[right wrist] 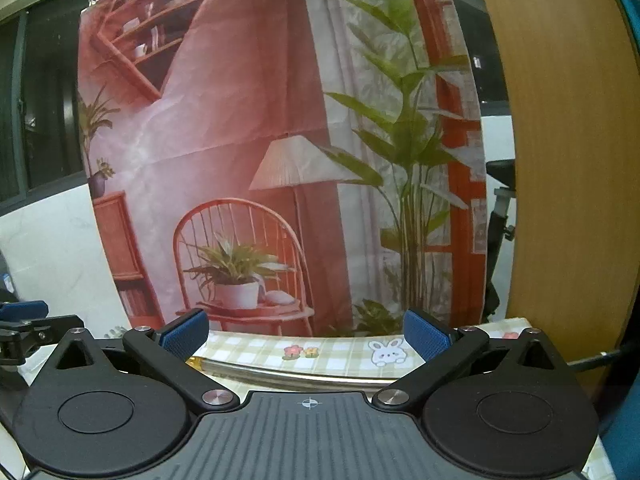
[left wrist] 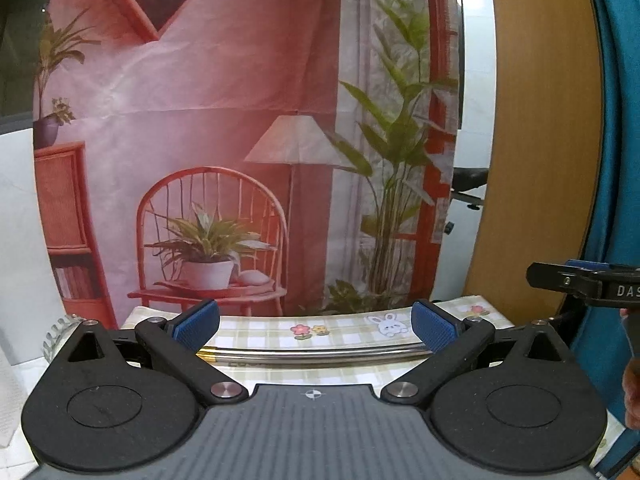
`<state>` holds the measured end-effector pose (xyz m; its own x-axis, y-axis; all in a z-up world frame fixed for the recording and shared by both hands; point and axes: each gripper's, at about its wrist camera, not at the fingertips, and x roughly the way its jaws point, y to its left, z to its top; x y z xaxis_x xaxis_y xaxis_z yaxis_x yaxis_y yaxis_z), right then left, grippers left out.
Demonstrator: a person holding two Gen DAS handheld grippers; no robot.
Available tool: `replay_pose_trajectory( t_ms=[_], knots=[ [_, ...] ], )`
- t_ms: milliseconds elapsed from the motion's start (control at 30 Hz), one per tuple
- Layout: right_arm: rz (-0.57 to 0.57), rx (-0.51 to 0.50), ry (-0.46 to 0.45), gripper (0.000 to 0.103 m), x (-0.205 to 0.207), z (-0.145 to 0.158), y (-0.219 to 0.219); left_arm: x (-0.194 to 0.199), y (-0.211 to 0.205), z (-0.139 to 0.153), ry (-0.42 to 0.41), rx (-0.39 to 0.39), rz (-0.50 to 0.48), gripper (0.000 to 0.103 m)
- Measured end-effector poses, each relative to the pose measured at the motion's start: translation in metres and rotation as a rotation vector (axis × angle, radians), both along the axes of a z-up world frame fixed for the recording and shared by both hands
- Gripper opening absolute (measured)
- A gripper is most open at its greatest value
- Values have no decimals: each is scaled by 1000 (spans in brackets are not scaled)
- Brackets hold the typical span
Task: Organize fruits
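Note:
No fruit shows in either view. My left gripper (left wrist: 316, 326) stands wide open, its blue pads (left wrist: 198, 324) apart with nothing between them. It points over a checked tablecloth (left wrist: 340, 332) with flower and bunny prints. A shiny metal bar (left wrist: 312, 354) curves across the table just beyond the fingers. My right gripper (right wrist: 306, 332) is also wide open and empty, above the same tablecloth (right wrist: 340, 354) and metal bar (right wrist: 304, 378). Each gripper appears at the edge of the other's view: the right one (left wrist: 580, 282), the left one (right wrist: 24, 320).
A printed backdrop (left wrist: 240, 120) with a red chair, lamp and plants hangs behind the table. A wooden panel (left wrist: 540, 140) stands at the right, blue fabric (left wrist: 620, 120) beyond it. A white wall (left wrist: 20, 220) is at the left.

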<state>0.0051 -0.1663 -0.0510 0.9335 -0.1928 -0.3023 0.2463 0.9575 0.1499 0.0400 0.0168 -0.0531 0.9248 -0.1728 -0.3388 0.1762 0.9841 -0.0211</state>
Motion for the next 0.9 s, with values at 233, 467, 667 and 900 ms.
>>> replay_pose_trajectory(
  t_ms=[233,467,667,900],
  knots=[
    [-7,-3,-5,103,-8,5,2,-3,1,1,-7,-16,1,103],
    [-7,-3,-5,103,-9,4,3,-4,0,1,-8,7,16,103],
    [-9,-5,-6,103,-13,4,4,-4,1,0,-3,23,40,103],
    [-10,-4,-5,103,-13,5,4,-6,-1,1,-4,41,28,103]
  ],
)
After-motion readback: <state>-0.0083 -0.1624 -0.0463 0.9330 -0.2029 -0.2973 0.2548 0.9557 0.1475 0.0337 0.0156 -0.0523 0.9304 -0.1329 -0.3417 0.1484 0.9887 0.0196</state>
